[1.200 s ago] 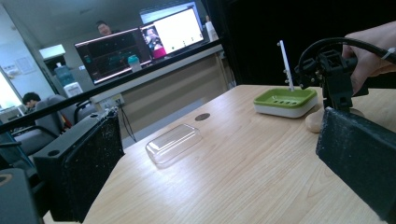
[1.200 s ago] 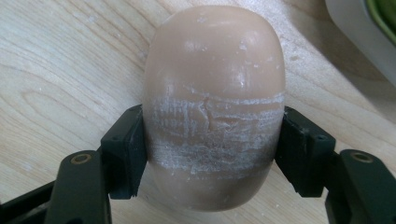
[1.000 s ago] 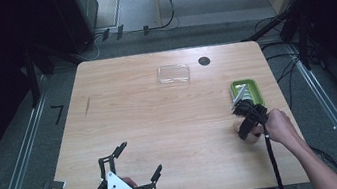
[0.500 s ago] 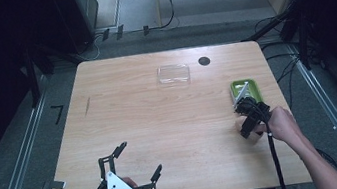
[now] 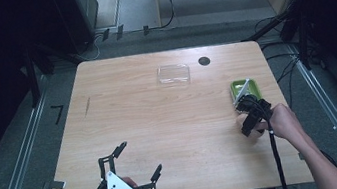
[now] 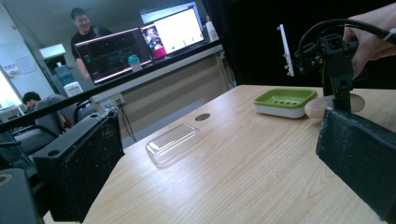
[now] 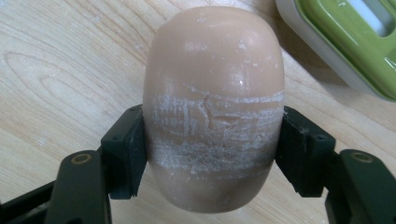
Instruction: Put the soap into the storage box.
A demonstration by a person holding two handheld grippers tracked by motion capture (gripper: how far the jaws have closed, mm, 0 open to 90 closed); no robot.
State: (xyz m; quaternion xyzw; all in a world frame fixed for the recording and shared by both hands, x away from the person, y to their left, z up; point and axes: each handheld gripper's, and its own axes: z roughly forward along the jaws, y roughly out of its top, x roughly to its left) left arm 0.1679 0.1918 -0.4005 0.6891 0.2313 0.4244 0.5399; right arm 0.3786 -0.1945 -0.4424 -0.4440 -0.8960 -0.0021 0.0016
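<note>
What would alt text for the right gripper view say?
The right gripper clamps a tan oval soap bar across its scuffed white middle, over the wooden table. A green soap dish sits at the upper right corner.

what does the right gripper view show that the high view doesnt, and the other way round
Right gripper view alone: the right gripper has both jaws pressed against the sides of a tan soap bar, whose middle carries white scuff marks.

High view alone: the left gripper, open, at the near edge of the table; a clear lid and a dark round spot toward the far edge.

Both: the wooden table top and the green soap dish just beyond the right gripper.
</note>
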